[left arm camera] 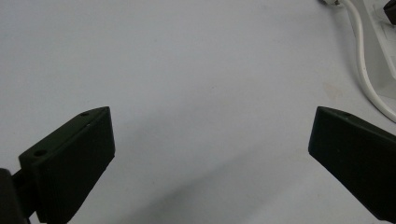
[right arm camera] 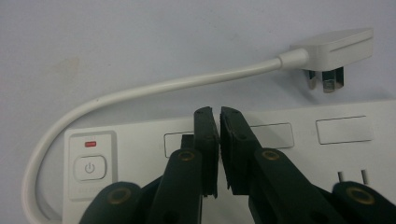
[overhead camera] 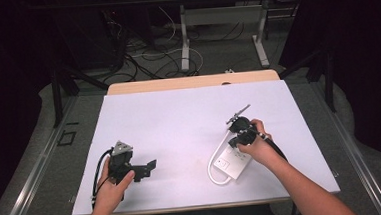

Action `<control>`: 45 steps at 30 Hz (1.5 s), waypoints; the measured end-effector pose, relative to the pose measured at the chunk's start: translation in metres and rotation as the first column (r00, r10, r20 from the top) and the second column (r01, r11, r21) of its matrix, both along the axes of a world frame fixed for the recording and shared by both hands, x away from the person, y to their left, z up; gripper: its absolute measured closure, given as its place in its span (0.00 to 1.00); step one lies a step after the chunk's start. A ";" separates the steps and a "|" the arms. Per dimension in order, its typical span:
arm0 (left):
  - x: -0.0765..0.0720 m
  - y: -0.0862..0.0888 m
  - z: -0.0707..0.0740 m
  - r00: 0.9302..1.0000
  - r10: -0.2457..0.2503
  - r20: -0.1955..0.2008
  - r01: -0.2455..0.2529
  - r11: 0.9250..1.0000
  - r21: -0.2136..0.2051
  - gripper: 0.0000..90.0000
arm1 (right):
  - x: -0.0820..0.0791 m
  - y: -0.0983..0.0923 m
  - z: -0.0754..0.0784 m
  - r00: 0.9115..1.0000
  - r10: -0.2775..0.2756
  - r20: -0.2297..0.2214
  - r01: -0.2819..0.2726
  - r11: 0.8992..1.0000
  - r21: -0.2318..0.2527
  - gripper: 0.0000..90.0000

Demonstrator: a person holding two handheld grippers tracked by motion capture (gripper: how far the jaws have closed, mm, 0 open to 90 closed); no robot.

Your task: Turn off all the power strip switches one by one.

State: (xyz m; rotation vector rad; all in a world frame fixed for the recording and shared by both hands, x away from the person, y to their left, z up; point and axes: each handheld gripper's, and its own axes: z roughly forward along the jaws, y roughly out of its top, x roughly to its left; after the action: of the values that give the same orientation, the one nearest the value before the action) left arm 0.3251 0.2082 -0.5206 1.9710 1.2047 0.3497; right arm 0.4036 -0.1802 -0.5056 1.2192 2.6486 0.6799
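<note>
Right gripper point(right arm camera: 219, 140), jaws together on nothing, hovers over the white power strip point(right arm camera: 289, 154) at the table's near right. Left gripper point(overhead camera: 132, 167) rests spread at near left. Pressing down could skid the strip, tugging its cable point(right arm camera: 154, 88).

Left tool point(left arm camera: 210, 154) gapes wide; right tool point(right arm camera: 219, 114) pinched closed.

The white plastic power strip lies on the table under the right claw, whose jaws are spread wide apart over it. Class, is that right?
Not quite. The white plastic power strip does lie on the table under the right claw, but its jaws are nearly closed, with just a slit between them. The right gripper view shows this.
</note>
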 end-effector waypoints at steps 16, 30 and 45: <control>0.000 0.001 0.000 1.000 0.009 0.002 -0.009 1.000 -0.010 0.01 | 0.002 -0.001 -0.003 1.000 0.003 -0.020 -0.003 1.000 0.013 0.96; 0.000 0.001 0.000 1.000 0.009 0.001 -0.009 1.000 -0.010 0.00 | 0.001 -0.001 -0.006 1.000 -0.002 0.000 0.003 0.999 0.049 0.98; 0.000 0.002 0.000 1.000 0.008 0.005 -0.008 1.000 -0.008 0.00 | -0.001 0.000 -0.005 1.000 -0.009 -0.012 0.009 1.000 -0.001 1.00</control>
State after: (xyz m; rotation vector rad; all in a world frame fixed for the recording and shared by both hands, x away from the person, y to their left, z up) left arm 0.3256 0.2102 -0.5206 1.9581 1.2091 0.3533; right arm 0.4025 -0.1800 -0.5110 1.2378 2.6513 0.6722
